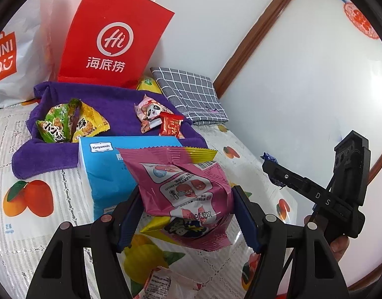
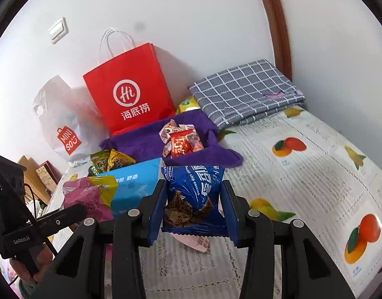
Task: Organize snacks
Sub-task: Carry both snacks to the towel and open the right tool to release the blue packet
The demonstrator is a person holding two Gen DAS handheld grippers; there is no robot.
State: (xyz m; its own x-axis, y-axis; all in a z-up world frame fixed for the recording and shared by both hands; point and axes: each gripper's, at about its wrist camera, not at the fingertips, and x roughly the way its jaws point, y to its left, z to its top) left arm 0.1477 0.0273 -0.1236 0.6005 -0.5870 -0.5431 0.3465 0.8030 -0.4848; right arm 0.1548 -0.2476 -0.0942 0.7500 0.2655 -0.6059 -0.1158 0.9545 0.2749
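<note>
Far left, a white plastic bag [image 1: 14,59] leans on the wall, with a red paper bag [image 1: 111,39] upright beside it. Before them a purple towel [image 1: 116,109] lies on the fruit-print tablecloth [image 1: 36,226], bearing green and yellow snack packs [image 1: 66,122] at its left and small red and pink packets [image 1: 161,119] at its right. A blue box [image 1: 101,172] overlaps the towel's near edge.

The left gripper [image 1: 186,214] is clenched on a pink snack bag [image 1: 188,194], held above the cloth, the box just behind it. The right gripper [image 2: 194,206] grasps a blue cookie bag [image 2: 195,186], pads pressing both sides, in front of the towel's near right corner.

A folded grey checked cloth [image 2: 245,92] sits far right against the wall. To the right of the right gripper the tablecloth is open out to the table's right edge; a brown wooden frame [image 2: 278,25] stands along the wall behind.
</note>
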